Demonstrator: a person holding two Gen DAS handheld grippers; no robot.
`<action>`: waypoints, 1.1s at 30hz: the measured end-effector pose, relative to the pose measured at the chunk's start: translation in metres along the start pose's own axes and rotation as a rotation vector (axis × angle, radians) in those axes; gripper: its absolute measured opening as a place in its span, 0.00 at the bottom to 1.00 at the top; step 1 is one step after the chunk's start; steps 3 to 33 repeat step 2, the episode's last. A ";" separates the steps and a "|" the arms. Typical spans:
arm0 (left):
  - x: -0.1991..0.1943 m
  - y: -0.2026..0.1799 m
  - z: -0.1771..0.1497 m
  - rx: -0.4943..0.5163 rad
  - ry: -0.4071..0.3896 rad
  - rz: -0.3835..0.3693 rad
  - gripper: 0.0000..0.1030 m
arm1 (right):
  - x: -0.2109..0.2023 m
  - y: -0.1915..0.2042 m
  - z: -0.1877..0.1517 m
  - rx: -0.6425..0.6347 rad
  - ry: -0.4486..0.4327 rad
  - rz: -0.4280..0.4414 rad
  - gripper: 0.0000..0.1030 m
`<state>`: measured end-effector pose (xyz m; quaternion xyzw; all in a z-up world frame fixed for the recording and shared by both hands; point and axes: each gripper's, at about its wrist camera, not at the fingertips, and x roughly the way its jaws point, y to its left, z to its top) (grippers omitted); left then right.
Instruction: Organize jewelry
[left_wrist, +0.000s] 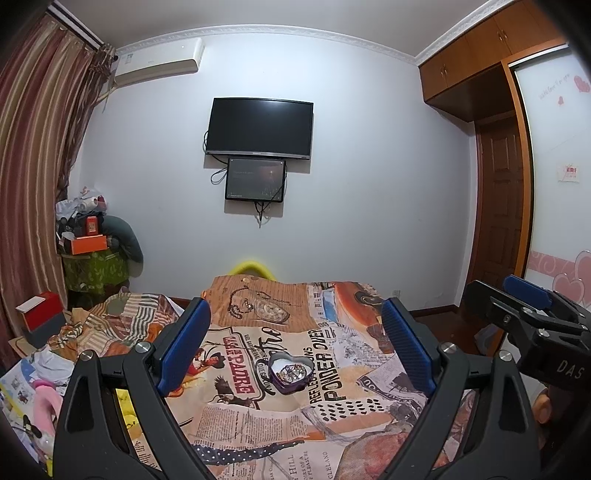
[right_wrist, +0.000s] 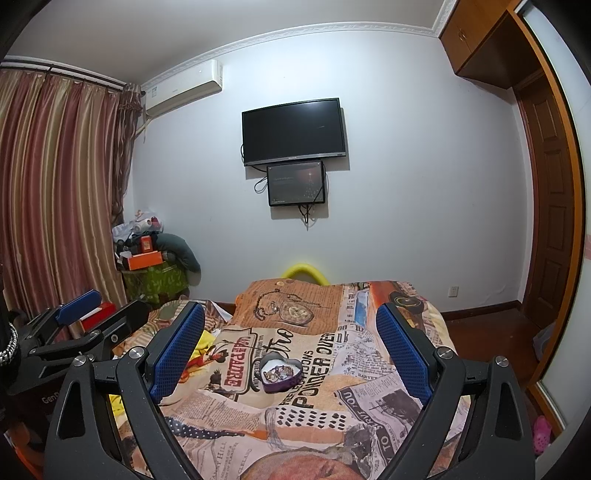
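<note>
In the left wrist view, the left gripper (left_wrist: 295, 343) fills the lower part of the frame with its jaws spread wide apart and nothing between them, its blue pads (left_wrist: 183, 347) standing at the lower left and lower right. Just below the centre of the frame, between the two pads, a purple heart-shaped box (left_wrist: 290, 372) sits open on the bedspread (left_wrist: 240, 417), which is printed with newspaper patterns; small pieces of jewelry (left_wrist: 291, 371) lie heaped inside it, too small to tell apart. At the right edge the right gripper (left_wrist: 528, 314) shows from the side, held above the bed's edge, its jaws apart as well. A television (left_wrist: 259, 127) hangs on the wall in the upper middle, with a smaller screen (left_wrist: 255, 179) just under it, and striped curtains (left_wrist: 33, 147) run down the left side. In the right wrist view, the right gripper (right_wrist: 290, 343) likewise holds its jaws wide and empty across the bottom of the frame. The heart-shaped box (right_wrist: 279, 372) lies just below the centre, slightly left of the middle between the pads, resting on the bedspread (right_wrist: 332, 406) with the jewelry (right_wrist: 277, 372) inside. At the left edge the left gripper (right_wrist: 79, 321) is seen side-on, with its jaws parted. The television (right_wrist: 293, 131) hangs at upper centre.
</note>
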<state>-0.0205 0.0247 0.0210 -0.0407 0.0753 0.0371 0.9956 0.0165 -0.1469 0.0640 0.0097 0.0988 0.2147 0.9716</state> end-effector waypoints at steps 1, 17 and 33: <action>0.001 0.000 0.000 0.001 0.002 0.000 0.91 | 0.001 0.000 0.000 0.000 0.002 0.000 0.90; 0.003 0.000 0.000 0.001 0.005 0.001 0.91 | 0.002 0.000 0.000 0.001 0.005 0.000 0.90; 0.003 0.000 0.000 0.001 0.005 0.001 0.91 | 0.002 0.000 0.000 0.001 0.005 0.000 0.90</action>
